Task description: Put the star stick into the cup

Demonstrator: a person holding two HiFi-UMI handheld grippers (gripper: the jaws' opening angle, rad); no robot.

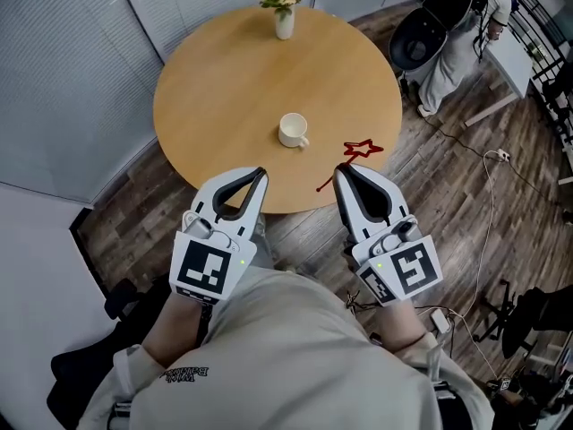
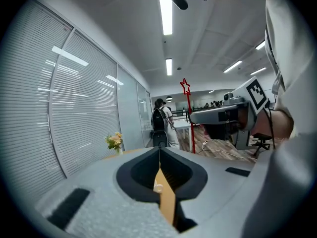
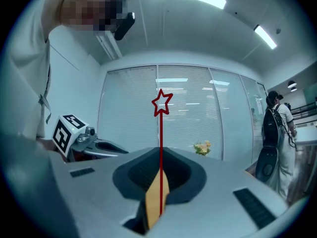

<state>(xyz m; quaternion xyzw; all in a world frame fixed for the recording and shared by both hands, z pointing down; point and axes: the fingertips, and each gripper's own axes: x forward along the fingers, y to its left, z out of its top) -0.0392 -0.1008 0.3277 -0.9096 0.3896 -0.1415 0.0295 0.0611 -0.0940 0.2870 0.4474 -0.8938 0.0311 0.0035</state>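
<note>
Standing on wood-plank floor (image 1: 466, 177), round wooden table (image 1: 224, 88) bears cup (image 1: 293, 130), vase (image 1: 285, 23)

Near edge of tabletop (image 1: 215, 97): left claw (image 1: 260, 174) left, right claw (image 1: 341, 170) right. Ahead of both, between them, the cup (image 1: 293, 131) on the tabletop. In the right claw, the star stick (image 1: 361, 150), star end ahead of that claw, right of cup. Far edge, behind cup: flower vase (image 1: 284, 18).

No word or number can be read. A small dark print (image 1: 183, 374) is seen upside down on the person's light shirt (image 1: 295, 356), too small to be made out. Coded black-and-white squares are borne on the cubes of the left tongs (image 1: 260, 176) and the right tongs (image 1: 341, 172).
</note>
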